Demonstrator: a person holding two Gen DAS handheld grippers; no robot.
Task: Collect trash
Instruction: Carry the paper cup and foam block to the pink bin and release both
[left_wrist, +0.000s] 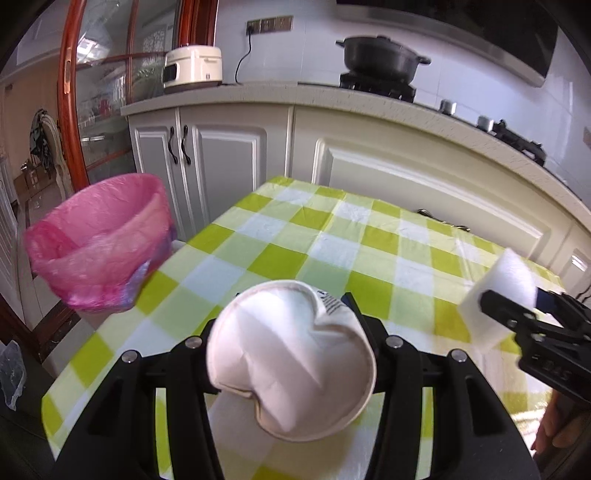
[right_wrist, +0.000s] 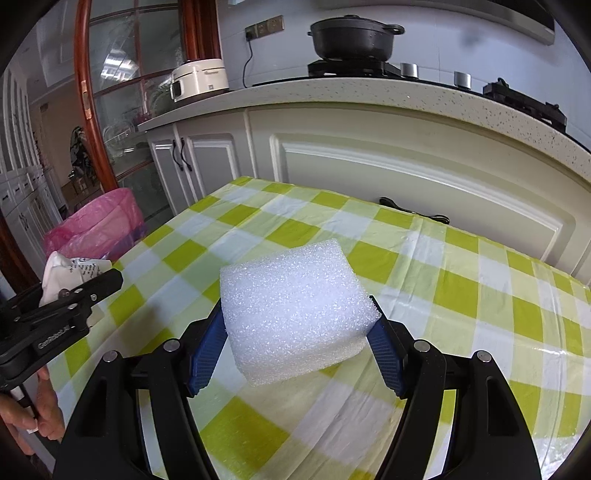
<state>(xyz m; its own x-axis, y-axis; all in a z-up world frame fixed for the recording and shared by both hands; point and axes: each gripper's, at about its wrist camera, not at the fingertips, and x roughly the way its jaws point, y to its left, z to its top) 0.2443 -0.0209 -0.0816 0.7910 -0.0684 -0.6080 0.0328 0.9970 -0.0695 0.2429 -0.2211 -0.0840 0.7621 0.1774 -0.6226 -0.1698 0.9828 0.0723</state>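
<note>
- Over the near end of the table (left_wrist: 295, 236), which wears a green, yellow and white checked cloth, the left gripper (left_wrist: 291, 332) holds a crushed white paper cup (left_wrist: 291, 362) off the surface, its jaws clenched on the cup's sides so that the rim is squashed out of round.
- The cup's open mouth faces the left wrist camera, and dark printed lines show on its outer wall at the far right edge.
- To the right, also lifted above the cloth, the right gripper (right_wrist: 299, 332) grasps a white foam block (right_wrist: 295, 310), with its blue pads (right_wrist: 207, 354) pressed against the block's left and right faces.
- In the left wrist view the foam block (left_wrist: 498, 295) and the right gripper (left_wrist: 517, 314) appear at the right edge, well apart from the cup.
- In the right wrist view the left gripper (right_wrist: 74, 295) and the crumpled cup (right_wrist: 70, 273) appear at the left edge, and a hand (right_wrist: 37, 417) grips the handle below them.
- Off the table's left edge stands a trash bin (left_wrist: 99, 240) lined with a pink plastic bag; the bin's mouth is open, and the cup is near it but not over it.
- The cloth between the two grippers is bare, and a dark cord (right_wrist: 413, 210) lies at the table's far edge.
- Beyond the table runs a counter (left_wrist: 332, 99) with white cabinet doors, carrying a white rice cooker (left_wrist: 194, 66) at the left and a black pot (left_wrist: 380, 55) on a stove further right.
</note>
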